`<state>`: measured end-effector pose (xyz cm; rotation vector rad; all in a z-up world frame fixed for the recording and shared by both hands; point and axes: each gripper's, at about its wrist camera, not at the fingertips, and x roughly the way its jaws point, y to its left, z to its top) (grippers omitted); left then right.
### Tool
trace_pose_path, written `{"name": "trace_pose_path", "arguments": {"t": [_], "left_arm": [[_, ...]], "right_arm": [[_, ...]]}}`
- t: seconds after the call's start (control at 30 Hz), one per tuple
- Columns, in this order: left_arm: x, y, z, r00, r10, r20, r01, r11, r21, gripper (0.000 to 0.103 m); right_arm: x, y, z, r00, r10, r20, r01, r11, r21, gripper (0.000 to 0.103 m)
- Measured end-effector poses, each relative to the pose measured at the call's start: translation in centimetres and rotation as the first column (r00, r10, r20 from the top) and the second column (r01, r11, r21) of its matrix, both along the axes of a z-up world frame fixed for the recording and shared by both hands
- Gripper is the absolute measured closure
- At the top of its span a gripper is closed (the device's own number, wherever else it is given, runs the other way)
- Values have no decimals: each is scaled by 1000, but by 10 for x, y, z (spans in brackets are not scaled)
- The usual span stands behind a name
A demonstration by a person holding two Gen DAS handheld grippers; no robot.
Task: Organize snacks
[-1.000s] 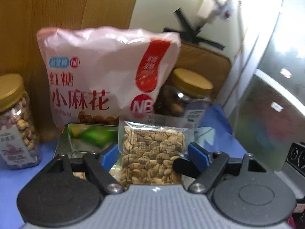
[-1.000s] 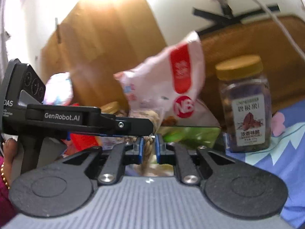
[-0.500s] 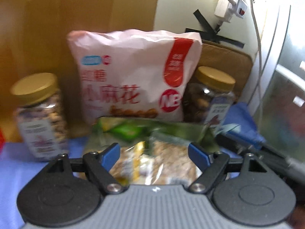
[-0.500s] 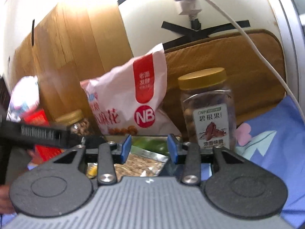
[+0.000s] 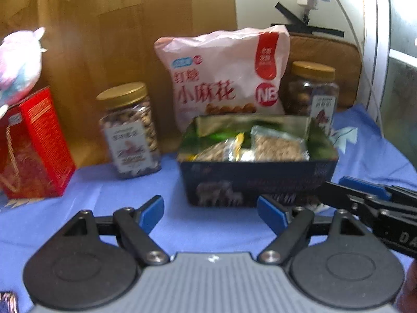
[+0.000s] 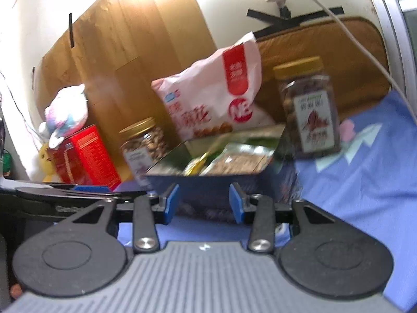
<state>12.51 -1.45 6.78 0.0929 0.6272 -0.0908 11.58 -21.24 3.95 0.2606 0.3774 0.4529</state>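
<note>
The left gripper (image 5: 210, 211) is held with its blue-padded jaws spread wide and nothing between them, above the blue patterned cloth (image 5: 104, 190) and short of the dark rectangular tin box printed with elephants (image 5: 256, 182). The right gripper (image 6: 204, 203) also stands apart-jawed and empty, its gap narrower, directly before the near wall of that box (image 6: 208, 185). The box sits open on the cloth and holds several small snack packets: a clear packet of pale seeds (image 5: 277, 146), a yellow-edged packet (image 5: 235, 143) and green wrappers behind them. The left wrist view alone shows the right tool's black arm with blue pad (image 5: 365, 195) entering low at the right, near the box's right corner. The right wrist view alone shows a yellow soft toy (image 6: 48, 161) at far left and the left tool's black body (image 6: 65, 198) at the left edge. Both views show, behind the box, a pink-and-white snack bag with red Chinese lettering (image 5: 226, 78) standing upright against a wooden board (image 5: 117, 39); a clear gold-lidded jar of dark nuts (image 5: 311, 88) to its right, close to the box's far right corner; a clear gold-lidded jar of pale nuts (image 5: 129, 130) well left of the box; and further left a red cardboard carton (image 5: 34, 143) with a pink-and-white plush toy (image 5: 18, 65) on top. Motion blur softens the packet labels in the right wrist view.
</note>
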Motion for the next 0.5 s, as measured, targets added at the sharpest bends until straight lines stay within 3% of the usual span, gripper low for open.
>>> {"name": "trace_pose_path", "arguments": {"t": [0.2, 0.5], "left_arm": [[-19, 19, -8, 999, 47, -12, -47, 999, 10, 21], [-37, 44, -13, 994, 109, 14, -110, 992, 60, 21]], "right_arm": [[-18, 10, -9, 999, 7, -36, -6, 999, 33, 56], [-26, 27, -23, 995, 45, -91, -47, 999, -13, 56]]}}
